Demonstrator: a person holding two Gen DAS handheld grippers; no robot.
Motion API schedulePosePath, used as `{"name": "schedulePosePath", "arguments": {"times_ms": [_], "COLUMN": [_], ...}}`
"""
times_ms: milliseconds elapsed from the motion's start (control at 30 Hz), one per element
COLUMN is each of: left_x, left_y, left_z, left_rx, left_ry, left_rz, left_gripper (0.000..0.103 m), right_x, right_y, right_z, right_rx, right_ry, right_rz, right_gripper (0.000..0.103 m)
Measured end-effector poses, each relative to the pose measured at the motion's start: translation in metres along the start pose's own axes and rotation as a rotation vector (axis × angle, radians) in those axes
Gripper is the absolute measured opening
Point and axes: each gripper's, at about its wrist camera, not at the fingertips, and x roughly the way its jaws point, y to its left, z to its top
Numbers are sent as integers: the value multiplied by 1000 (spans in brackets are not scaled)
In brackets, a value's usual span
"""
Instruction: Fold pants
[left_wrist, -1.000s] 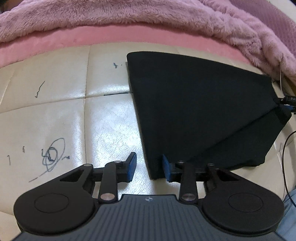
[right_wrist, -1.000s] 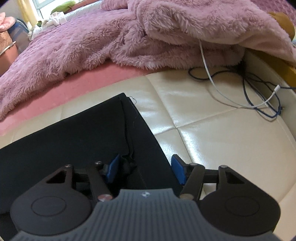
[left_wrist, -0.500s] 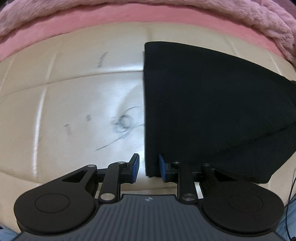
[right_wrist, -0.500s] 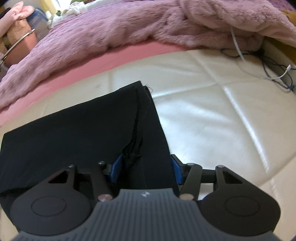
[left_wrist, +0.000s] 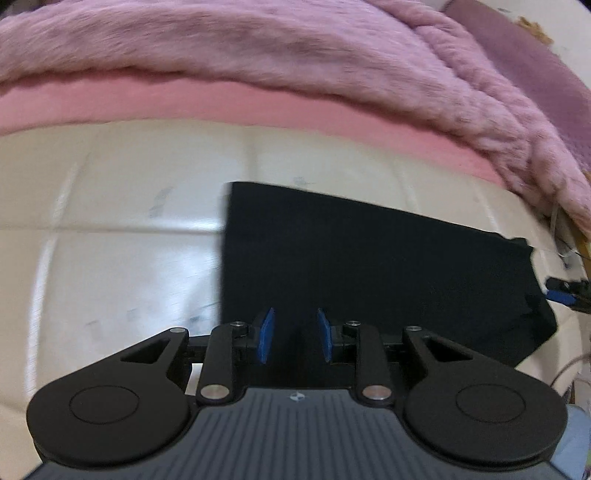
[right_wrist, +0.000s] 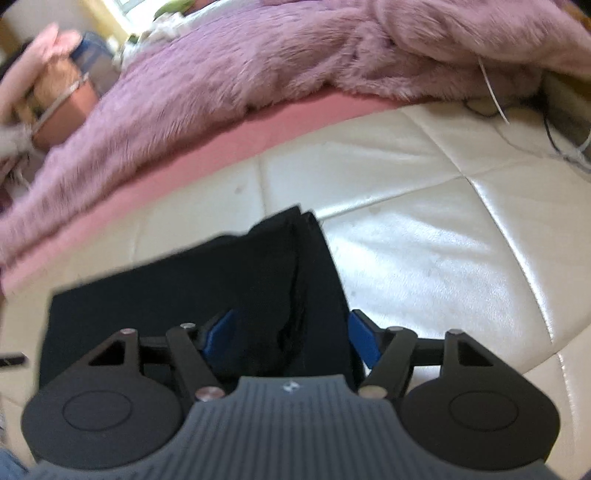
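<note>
- Left wrist view: the black pants (left_wrist: 369, 266) are lying folded into a flat slab on the cream quilted leather surface (left_wrist: 110, 258), which has some faint pen scribbles on it.
- The left gripper (left_wrist: 294, 334) sits over the near left corner of the pants. Its blue pads (left_wrist: 266, 334) have a narrow gap between them with dark cloth showing in it, but honestly I can't tell if the pads are actually pinching that cloth or just sitting above it.
- Behind the pants there's a pink sheet (left_wrist: 258, 107) and then a big fluffy mauve blanket (left_wrist: 295, 48). At the far right edge of the pants you can just spot the blue tip of the other gripper.
- Right wrist view: same pants (right_wrist: 184, 288), seen from the other end. The right edge is a bit bunched, with a vertical crease running down toward the camera.
- The right gripper (right_wrist: 291, 338) is spread wide and its jaws have just been opening. The bunched edge of the pants sits between the blue fingers (right_wrist: 364, 339), with cloth close to both, so it looks let go rather than squeezed.
- Off to the upper right, some cables (right_wrist: 554, 136) trail over the cream surface (right_wrist: 443, 240) near the blanket (right_wrist: 258, 62).
</note>
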Motion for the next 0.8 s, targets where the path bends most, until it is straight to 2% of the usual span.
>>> {"name": "schedulePosePath", "arguments": {"times_ms": [100,167,333,433,467,567,800], "left_x": [20,31,54,58,59,60,63], "left_y": [-19,-28,-31,-27,-27,-27,-30], "left_z": [1,-1,-11,-14,-15,-17,-14], "left_rx": [28,45,57,52,54,67,81], "left_ry": [25,39,103,106,106,106,112], "left_rz": [-40,-52,-9,-1,0,5,19], "left_gripper": [31,31,31,31,30,30,30], "right_x": [9,14,31,37,39,51,70], "right_y": [-25,-40,-69,-82,-86,-91,-83], "right_z": [16,21,23,22,23,25,36], "right_rx": [94,134,178,215,230,255,247], "right_ry": [80,116,188,190,194,221,272], "right_rz": [104,140,209,294,321,390,455], "right_gripper": [65,65,63,62,58,57,58]}}
